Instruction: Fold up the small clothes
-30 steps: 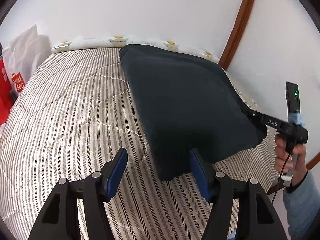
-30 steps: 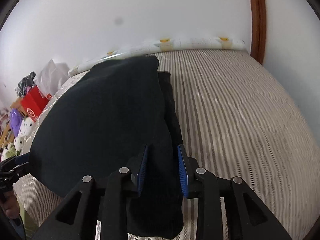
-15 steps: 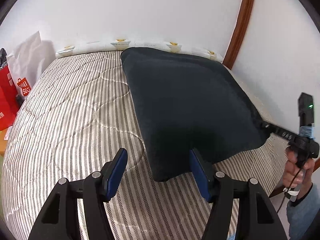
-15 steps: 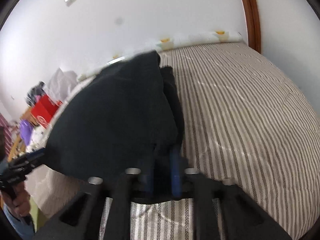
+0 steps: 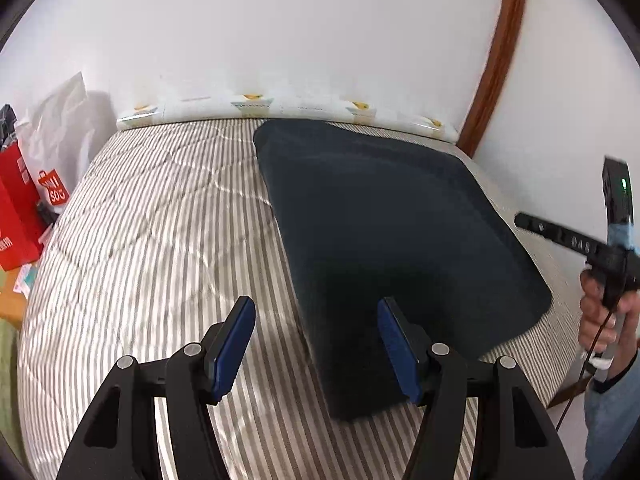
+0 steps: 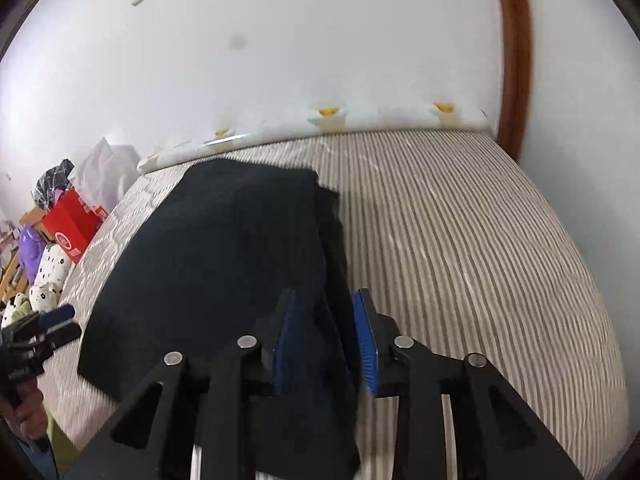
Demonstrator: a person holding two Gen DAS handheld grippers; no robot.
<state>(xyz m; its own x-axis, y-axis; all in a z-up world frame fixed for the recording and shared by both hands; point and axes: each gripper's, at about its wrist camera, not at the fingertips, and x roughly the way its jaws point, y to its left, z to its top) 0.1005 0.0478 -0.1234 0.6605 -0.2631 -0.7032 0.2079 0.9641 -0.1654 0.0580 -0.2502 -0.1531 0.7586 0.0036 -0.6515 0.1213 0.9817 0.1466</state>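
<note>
A dark navy garment (image 5: 384, 232) lies folded flat on the striped bed (image 5: 160, 240). It also shows in the right wrist view (image 6: 224, 248). My left gripper (image 5: 316, 344) is open and empty, with the garment's near left corner between and under its jaws. My right gripper (image 6: 326, 336) is open over the garment's near right edge, with cloth lying between its jaws; it also shows in the left wrist view (image 5: 524, 222), off the garment's right corner.
A patterned white pillow edge (image 5: 280, 104) runs along the wall at the bed's far end. Red and white shopping bags (image 5: 24, 208) stand left of the bed. Plush toys (image 6: 44, 276) sit beside it. A wooden door frame (image 5: 496, 60) is at the right.
My right gripper, shut on the garment's edge half a second ago, has opened, and the cloth has dropped flat. Both grippers have drawn back a little.
</note>
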